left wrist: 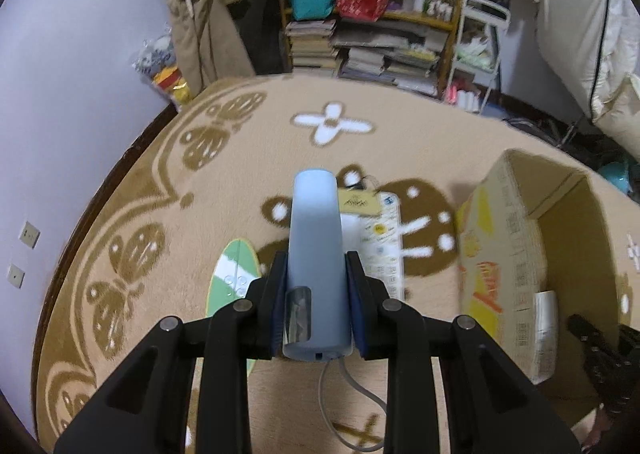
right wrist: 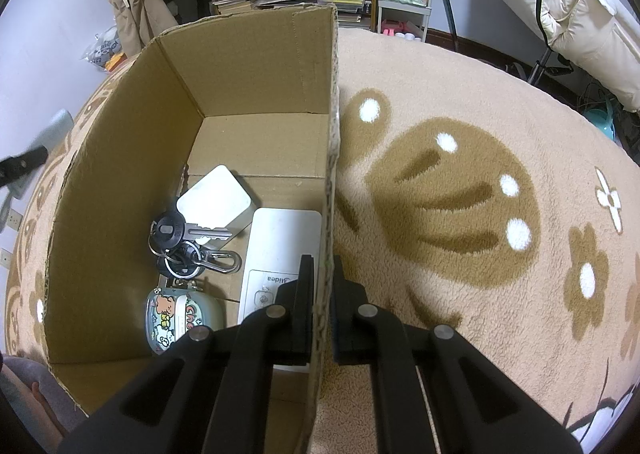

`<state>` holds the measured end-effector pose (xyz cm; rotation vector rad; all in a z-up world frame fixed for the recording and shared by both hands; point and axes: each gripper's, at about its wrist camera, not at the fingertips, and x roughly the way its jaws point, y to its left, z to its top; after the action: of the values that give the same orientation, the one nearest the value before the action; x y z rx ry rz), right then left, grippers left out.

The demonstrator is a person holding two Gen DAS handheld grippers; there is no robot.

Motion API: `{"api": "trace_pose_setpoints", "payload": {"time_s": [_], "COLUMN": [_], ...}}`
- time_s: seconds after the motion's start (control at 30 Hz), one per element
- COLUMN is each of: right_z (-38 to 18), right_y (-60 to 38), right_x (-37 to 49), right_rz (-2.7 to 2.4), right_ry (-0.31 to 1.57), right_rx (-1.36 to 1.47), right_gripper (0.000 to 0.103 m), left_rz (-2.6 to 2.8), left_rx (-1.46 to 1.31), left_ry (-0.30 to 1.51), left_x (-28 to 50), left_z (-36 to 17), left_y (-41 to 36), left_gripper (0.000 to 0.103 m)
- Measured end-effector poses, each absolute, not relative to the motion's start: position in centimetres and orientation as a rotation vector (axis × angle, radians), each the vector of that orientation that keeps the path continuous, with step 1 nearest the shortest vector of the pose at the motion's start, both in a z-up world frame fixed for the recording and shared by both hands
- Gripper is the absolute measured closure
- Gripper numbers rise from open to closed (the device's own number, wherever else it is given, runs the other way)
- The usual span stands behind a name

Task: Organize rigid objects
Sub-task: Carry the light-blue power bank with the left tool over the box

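Above the rug [left wrist: 120,181], the left gripper [left wrist: 316,286] clamps a pale blue device [left wrist: 316,254] by its flanks; it looks light, stiff and smooth, so a low side grip suits it. Its cord [left wrist: 344,406] dangles. The right gripper [right wrist: 322,302] pinches the box [right wrist: 256,65] wall, steadying it.

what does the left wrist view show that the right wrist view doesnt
Only the left wrist view shows the left gripper clamped on a pale blue device, with a green oval item and a printed card lying on the carpet. Only the right wrist view shows inside the box: keys, a white remote, a white block and a cartoon tin, with the right gripper pinching the wall. Both show the cardboard box and carpet.
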<state>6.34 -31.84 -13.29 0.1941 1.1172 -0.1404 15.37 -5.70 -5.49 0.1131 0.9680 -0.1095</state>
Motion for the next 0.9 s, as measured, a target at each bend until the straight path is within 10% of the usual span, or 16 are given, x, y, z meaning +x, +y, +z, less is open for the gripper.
{"api": "trace_pose_setpoints", "payload": {"time_s": [0.9], "right_z": [-13.3], "right_y": [-31.9], "right_x": [6.3], "right_rz": [-0.140], "right_ry": [1.117], "right_rx": [0.195], "right_gripper": [0.095], "left_rz": [-0.370], "left_rx": [0.180], "left_ry": [0.808], "left_x": [9.1], "left_z": [-0.7], "left_y": [-15.8], "left_gripper": [0.077]}}
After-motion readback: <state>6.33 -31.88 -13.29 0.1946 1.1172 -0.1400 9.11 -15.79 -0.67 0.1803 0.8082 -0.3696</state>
